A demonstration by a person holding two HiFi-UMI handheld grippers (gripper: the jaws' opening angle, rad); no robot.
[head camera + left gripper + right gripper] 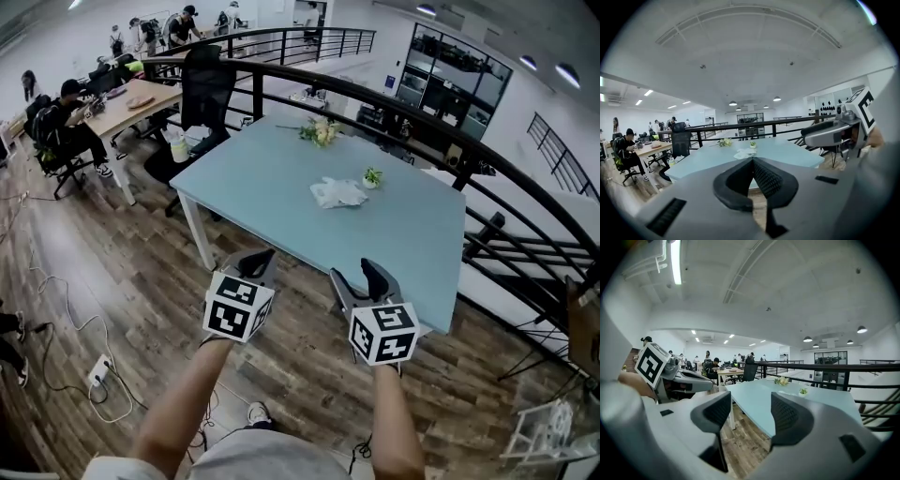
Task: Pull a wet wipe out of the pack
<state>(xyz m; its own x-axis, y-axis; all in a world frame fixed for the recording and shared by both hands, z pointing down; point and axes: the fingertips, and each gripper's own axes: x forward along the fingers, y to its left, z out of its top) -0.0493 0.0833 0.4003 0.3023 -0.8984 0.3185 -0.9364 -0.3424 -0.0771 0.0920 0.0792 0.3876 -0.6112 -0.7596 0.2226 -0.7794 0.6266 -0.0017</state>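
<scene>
Wet wipe pack (pixel 338 193), white and crinkled, is lying flat mid-way across the table (pixel 272 202) beside a potted plant (pixel 372 177); left gripper (pixel 258 261) is holding jaws together, empty, right gripper (pixel 354 272) is holding jaws apart, empty.

The table (pixel 272 187) is topped with a smooth, matt surface. The floor (pixel 131 272) is laid in grained wood planks. The railing (pixel 403 108) is made of painted metal. The wet wipe pack (pixel 337 193) is wrapped in crinkled plastic.
</scene>
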